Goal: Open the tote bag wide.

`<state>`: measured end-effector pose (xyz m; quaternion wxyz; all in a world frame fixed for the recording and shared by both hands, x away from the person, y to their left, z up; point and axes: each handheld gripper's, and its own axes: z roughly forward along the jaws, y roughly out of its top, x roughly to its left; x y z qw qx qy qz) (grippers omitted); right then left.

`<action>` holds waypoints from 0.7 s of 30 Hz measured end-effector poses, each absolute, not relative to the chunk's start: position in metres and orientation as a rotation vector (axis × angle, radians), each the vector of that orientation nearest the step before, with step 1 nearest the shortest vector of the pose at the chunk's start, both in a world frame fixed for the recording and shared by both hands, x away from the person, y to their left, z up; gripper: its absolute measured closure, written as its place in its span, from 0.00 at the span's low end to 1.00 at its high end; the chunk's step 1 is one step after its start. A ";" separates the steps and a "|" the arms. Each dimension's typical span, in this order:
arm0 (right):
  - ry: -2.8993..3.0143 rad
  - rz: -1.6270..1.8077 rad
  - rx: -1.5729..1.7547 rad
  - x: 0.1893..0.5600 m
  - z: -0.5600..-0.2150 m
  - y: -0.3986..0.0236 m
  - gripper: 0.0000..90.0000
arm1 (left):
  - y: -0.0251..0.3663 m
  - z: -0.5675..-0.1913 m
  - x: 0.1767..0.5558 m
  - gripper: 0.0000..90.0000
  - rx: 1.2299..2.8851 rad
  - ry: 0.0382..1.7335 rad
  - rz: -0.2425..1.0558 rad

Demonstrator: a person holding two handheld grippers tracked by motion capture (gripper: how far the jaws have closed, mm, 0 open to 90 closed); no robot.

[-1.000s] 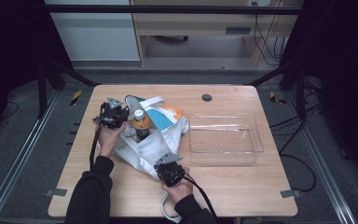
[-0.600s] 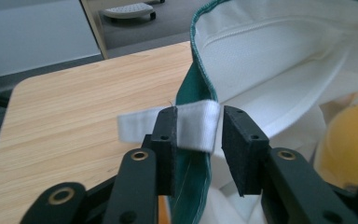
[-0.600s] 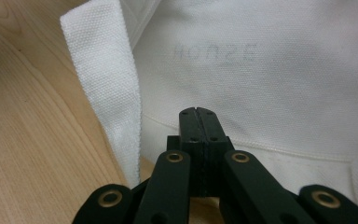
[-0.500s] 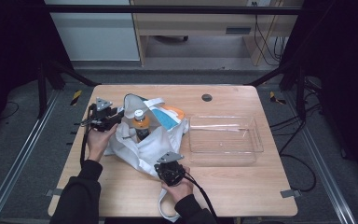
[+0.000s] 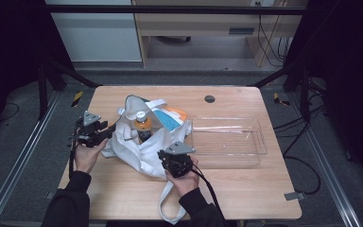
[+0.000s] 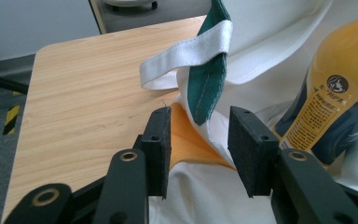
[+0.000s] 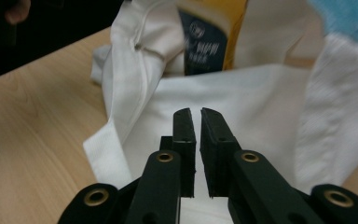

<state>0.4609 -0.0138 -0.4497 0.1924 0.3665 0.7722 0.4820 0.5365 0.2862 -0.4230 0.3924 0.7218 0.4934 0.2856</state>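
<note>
A white cloth tote bag lies crumpled in the middle of the wooden table. An orange-juice bottle stands in it, next to a blue and orange packet. My left gripper is at the bag's left edge. Its jaws have just been opening and stand open. Bag cloth and an orange patch lie in the gap, unpressed, and a green strap hangs beyond. My right gripper hovers over the bag's near side. Its jaws have just been opening to a narrow slit with nothing in it.
A clear plastic tray sits right of the bag. One white bag handle trails over the table's near edge by the right forearm. A small round hole marks the far side. Dark floor and metal frame rails surround the table.
My left gripper has let go of the bag's far-left part and pulled back to the left. The right gripper has risen off the bag's near cloth.
</note>
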 end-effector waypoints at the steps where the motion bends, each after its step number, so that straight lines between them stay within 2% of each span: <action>1: 2.150 1.359 1.028 0.462 -0.446 -0.015 0.93 | 0.286 -0.423 0.536 0.66 1.832 1.253 0.725; 4: 2.097 1.372 1.033 0.466 -0.435 -0.020 0.94 | 0.281 -0.428 0.537 0.66 1.849 1.252 0.717; 8: 2.041 1.348 1.038 0.475 -0.425 -0.024 1.00 | 0.277 -0.434 0.539 0.69 1.874 1.258 0.715; 14: 2.024 1.299 1.085 0.495 -0.427 -0.022 1.00 | 0.272 -0.443 0.542 0.76 1.956 1.251 0.754; 21: 1.981 1.260 1.162 0.507 -0.432 -0.026 1.00 | 0.273 -0.447 0.542 0.83 1.971 1.239 0.775</action>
